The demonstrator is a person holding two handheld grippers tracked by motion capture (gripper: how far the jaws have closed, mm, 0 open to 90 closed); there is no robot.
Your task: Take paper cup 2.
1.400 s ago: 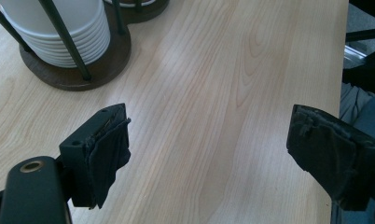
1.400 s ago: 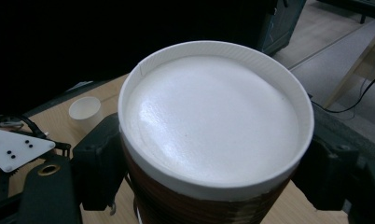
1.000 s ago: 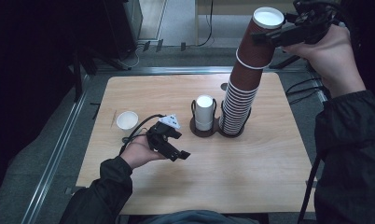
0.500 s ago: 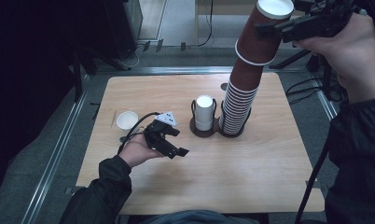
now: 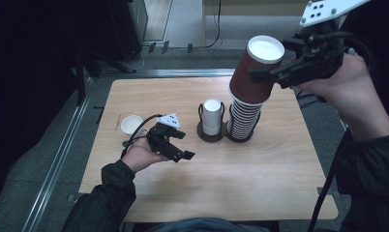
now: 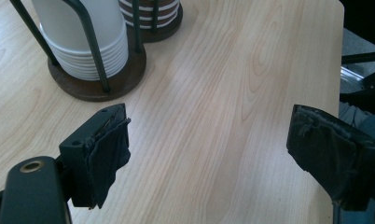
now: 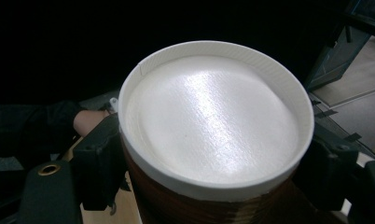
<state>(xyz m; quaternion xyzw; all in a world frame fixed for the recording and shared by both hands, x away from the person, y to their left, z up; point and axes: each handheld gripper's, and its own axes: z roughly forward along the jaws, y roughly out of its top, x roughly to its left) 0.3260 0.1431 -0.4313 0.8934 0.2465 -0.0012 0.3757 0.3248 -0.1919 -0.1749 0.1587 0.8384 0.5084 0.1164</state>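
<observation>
Nearest us, left of the cup holder (image 5: 214, 134), our left hand-held gripper (image 5: 179, 151) hovers wide and empty. Above the holder's brown stack (image 5: 243, 121), our right hand-held gripper (image 5: 274, 72) clamps the tilted upper cups (image 5: 253, 72); tilting further could topple them onto the pale wooden bench (image 5: 260, 179). Beyond, dark room.

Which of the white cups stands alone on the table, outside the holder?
The single white cup near the table's left edge, mouth up. The other white cups are stacked upside down in the holder.
</observation>
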